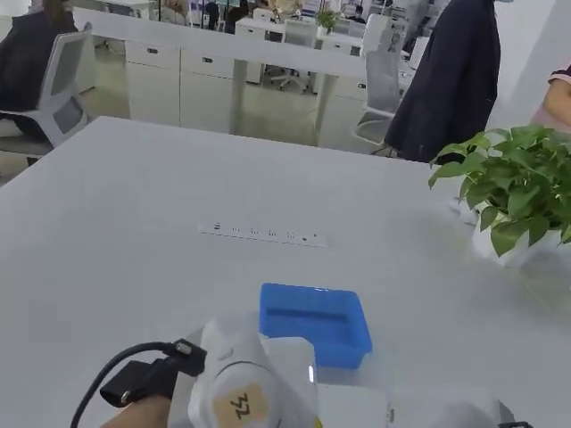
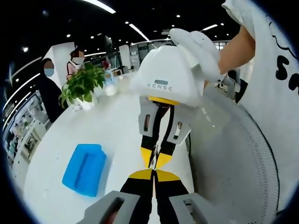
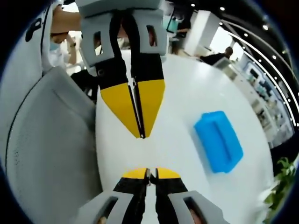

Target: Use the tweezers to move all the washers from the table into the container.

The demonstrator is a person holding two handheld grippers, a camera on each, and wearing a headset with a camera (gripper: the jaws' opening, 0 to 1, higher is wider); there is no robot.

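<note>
Near the front edge of the white worktop [image 1: 178, 196], the blue container [image 1: 314, 323] sits open side up. It is well apart from the power strip [image 1: 263, 234] farther back and the potted plant [image 1: 513, 192] off to the right. From the head view its inside reads as plain blue, and anything small in it is too fine to make out.

Just in front of it, a white gripper housing [image 1: 239, 388] is cut off by the bottom of the frame. Its jaws are hidden, so I cannot tell which side it belongs to. A second pale shape at the lower right corner is mostly out of frame.

In the left gripper view, the left gripper [image 2: 153, 175] is clenched, its yellow tips pressed together with nothing seen between them. The right gripper [image 2: 155, 161] points back at it, nearly tip to tip, above bare worktop with the container off to one side. The right gripper view shows that gripper likewise clenched on nothing visible.

A mesh chair back [image 2: 238, 163] stands just beside the worktop's edge, partly cut by the frame.
</note>
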